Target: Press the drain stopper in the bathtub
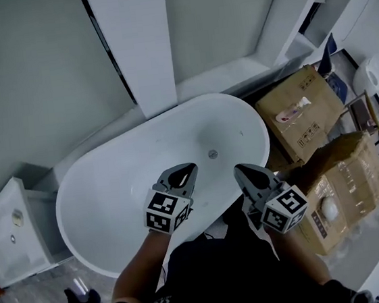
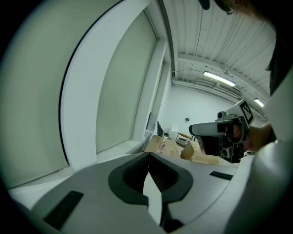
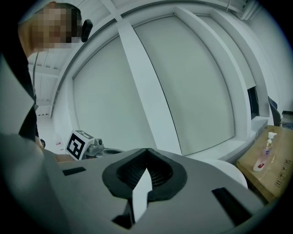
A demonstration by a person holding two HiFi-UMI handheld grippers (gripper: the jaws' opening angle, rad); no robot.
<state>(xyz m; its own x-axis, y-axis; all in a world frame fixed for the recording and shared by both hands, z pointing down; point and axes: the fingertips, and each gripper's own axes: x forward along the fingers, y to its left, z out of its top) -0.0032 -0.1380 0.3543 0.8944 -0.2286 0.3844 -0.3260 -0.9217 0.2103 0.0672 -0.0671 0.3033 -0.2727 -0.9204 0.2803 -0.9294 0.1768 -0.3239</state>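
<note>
Two tools are hovering above the tub (image 1: 111, 183): left hand-held gripper (image 1: 183, 175) and right hand-held gripper (image 1: 246, 175), each with jaws pressing together on nothing, probably forming a blunt tip for pushing, while the stopper (image 1: 212, 154) is lying untouched on the tub floor just beyond them.

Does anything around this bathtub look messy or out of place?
Yes: cardboard boxes lie jumbled and tilted by the right end of the bathtub, more storeroom than bathroom. The bathtub itself looks undamaged, with its drain stopper in place.
</note>
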